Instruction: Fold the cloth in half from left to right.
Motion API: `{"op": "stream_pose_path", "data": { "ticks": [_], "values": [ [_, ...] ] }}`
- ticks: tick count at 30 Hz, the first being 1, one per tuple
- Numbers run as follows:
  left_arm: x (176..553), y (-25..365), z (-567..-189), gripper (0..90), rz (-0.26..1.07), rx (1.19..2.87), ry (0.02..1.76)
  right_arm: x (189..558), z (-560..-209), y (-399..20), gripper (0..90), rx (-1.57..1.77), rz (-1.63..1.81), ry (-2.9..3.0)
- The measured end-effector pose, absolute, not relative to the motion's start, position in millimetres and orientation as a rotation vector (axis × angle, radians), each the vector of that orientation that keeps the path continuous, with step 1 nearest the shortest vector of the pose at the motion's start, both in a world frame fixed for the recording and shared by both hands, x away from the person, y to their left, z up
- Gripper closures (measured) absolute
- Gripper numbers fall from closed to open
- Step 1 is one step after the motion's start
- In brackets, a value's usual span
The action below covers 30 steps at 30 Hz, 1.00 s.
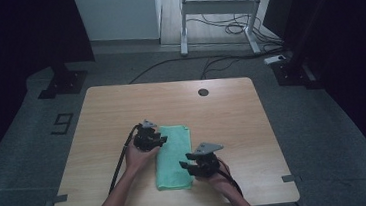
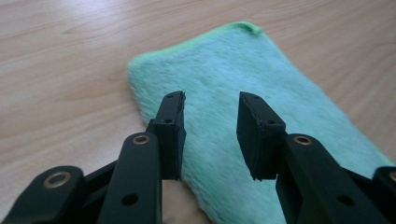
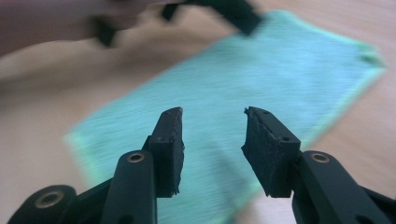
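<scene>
A: Where does the green cloth [image 1: 173, 156] lie?

B: Flat on the wooden bench [image 1: 232, 113], folded into a long narrow strip that runs away from the person, between the two hands. The left hand-held gripper [image 1: 163, 140] hovers at the far left part of the strip, the right hand-held gripper [image 1: 184, 167] at its near right edge.

A: Is either one holding it?

B: No. In the left gripper view the jaws stand apart above the pile with nothing pinched between them, so that one is released. In the right gripper view the jaws are likewise parted over the cloth [image 3: 261, 70] and grip nothing; that view is blurred.

A: What does the work look like to you?

B: I judge it to be folding, with the strip ready for one more fold, end to end.

A: How would you do that well?

B: Bring each pair of jaws down at a corner of the same short end, pinch all the layers together, lift just clear of the bench, and carry the end over to meet the other one squarely. Taking only the top layer would open the earlier fold.

A: And the material?

B: The cloth [image 2: 243, 79] looks like soft, fuzzy microfibre, mint green, with a brighter stitched hem and rounded corners. It is limp, so it will sag between the grips. The bench is smooth, pale wood grain with a small dark round hole [image 1: 203, 92] near its far edge.
</scene>
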<state>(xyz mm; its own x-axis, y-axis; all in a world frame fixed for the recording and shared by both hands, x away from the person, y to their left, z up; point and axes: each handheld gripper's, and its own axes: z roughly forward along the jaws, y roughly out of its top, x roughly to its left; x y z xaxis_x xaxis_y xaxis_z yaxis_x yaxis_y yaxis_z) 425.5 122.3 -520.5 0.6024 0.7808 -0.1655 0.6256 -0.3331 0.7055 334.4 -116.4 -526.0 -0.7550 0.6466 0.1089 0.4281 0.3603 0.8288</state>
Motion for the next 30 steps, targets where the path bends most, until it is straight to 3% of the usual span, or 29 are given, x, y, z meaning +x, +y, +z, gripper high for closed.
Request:
{"op": "stream_pose_path", "data": {
  "ticks": [14, 30],
  "values": [
    [377.7, 124.2, -532.1, 59.4, 0.195, 2.093, 1.047, 410.3, -526.8, -118.2, 57.8, 1.092, 1.266, 2.306],
    [365.7, 124.2, -541.6, 59.6, 0.230, 2.107, 1.034, 460.0, -539.8, -115.1, 65.0, 1.148, 1.189, 2.284]
  ]
}}
